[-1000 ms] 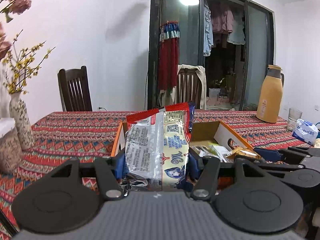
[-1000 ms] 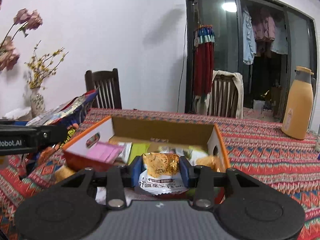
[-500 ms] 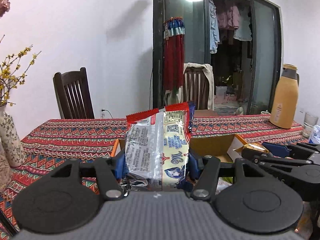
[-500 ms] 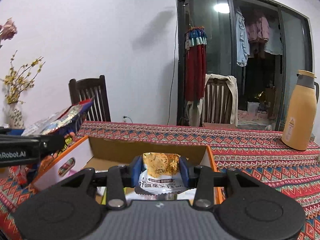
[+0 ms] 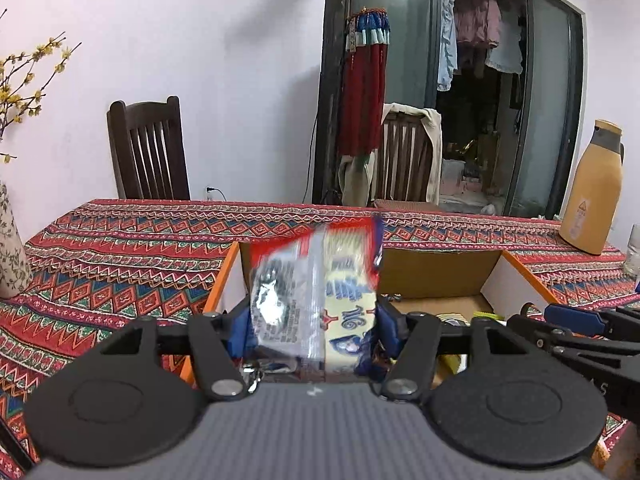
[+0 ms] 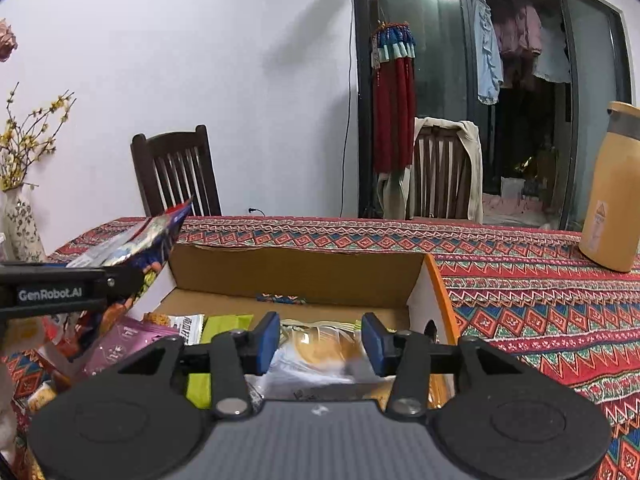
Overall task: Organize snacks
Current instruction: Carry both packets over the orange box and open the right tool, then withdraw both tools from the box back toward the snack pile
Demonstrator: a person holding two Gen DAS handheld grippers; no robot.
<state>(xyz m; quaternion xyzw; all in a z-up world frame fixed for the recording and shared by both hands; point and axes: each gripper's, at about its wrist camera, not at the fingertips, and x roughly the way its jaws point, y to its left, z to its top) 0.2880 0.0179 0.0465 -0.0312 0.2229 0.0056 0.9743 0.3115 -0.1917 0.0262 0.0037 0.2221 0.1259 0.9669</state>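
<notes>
My left gripper (image 5: 314, 328) is shut on a red, white and blue snack packet (image 5: 316, 280), held upright over the near left corner of the open cardboard box (image 5: 440, 272). The packet is blurred. My right gripper (image 6: 318, 338) is open over the box (image 6: 296, 270); the yellow-brown snack bag (image 6: 320, 354) lies loose between and below its fingers, among other packets. The left gripper and its packet (image 6: 136, 236) show at the left of the right wrist view. The right gripper's fingers (image 5: 572, 316) show at the right of the left wrist view.
The box sits on a table with a red patterned cloth (image 5: 120, 248). An orange thermos (image 5: 592, 192) stands at the right, a vase (image 6: 24, 224) at the left. Two wooden chairs (image 5: 148, 152) stand behind the table. Loose packets (image 6: 116, 344) lie in the box's left side.
My right gripper has opened and let the yellow-brown bag drop into the box. My left gripper has moved forward over the box with its packet.
</notes>
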